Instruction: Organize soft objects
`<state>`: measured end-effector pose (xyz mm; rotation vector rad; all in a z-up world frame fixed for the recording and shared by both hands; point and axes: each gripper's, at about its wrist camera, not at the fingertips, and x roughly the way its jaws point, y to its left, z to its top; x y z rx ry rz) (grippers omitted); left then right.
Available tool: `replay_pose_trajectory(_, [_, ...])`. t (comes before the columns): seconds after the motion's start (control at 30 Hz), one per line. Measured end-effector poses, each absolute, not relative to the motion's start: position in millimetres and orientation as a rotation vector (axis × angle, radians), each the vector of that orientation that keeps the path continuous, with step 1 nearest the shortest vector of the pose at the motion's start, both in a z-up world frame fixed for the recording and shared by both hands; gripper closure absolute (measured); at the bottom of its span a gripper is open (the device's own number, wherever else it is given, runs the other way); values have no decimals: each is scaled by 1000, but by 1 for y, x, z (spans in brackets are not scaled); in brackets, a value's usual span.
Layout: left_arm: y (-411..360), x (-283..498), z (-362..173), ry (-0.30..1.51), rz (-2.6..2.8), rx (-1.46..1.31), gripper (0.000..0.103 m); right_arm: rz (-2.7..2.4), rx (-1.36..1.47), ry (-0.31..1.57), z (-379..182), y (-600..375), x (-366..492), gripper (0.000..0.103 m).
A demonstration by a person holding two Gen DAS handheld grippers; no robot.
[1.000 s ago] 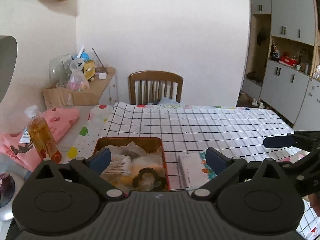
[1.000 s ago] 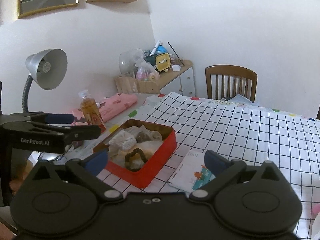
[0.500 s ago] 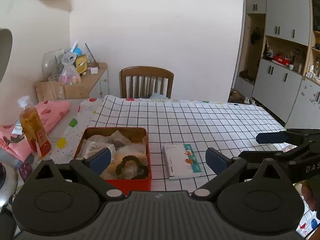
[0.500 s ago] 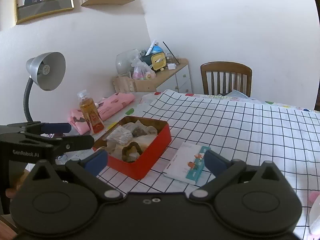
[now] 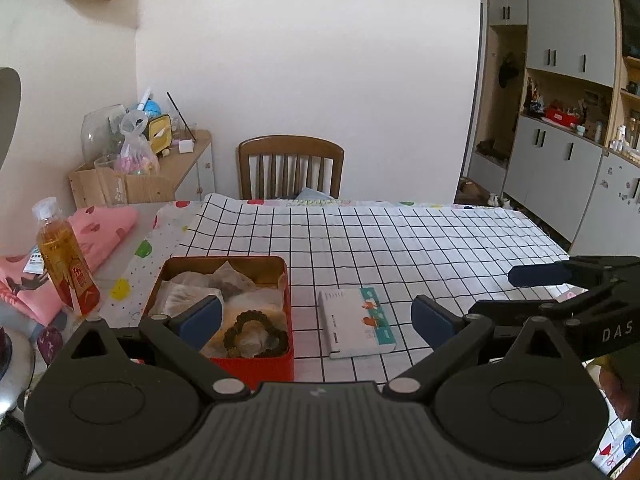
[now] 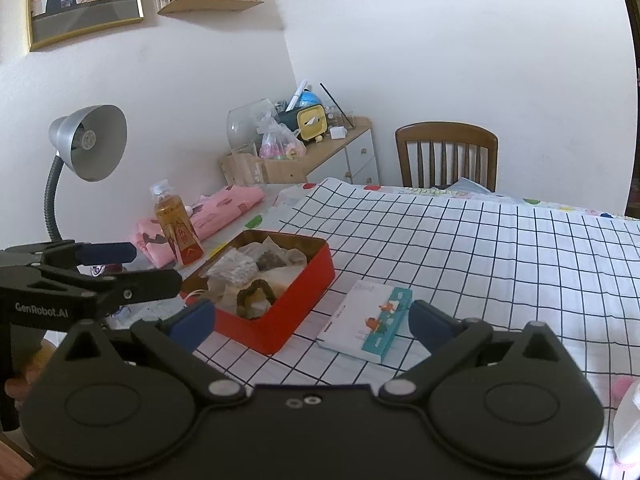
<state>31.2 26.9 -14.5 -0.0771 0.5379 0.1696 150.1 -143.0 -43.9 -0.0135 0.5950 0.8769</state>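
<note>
A tabletop (image 5: 420,240) under a black-gridded white cloth fills a pale-walled room, with a wooden chair (image 5: 291,168) at its far edge and a pink folded cloth (image 6: 208,220) beside an amber drink bottle (image 5: 64,264) at the left. Near the front sits an open red tin (image 5: 256,366) holding crumpled wrappers and a dark bead bracelet (image 5: 256,332), and a flat white-and-teal box (image 5: 356,320) lies just right of it. The left gripper (image 5: 316,316) and right gripper (image 6: 310,322) hover above these, jaws spread wide, holding nothing.
</note>
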Motion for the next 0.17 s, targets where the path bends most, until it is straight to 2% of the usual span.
replay_pose_trajectory(0.17, [25,30,-16,544,184,-76,2,872,-17,594,-44,-141,149,0])
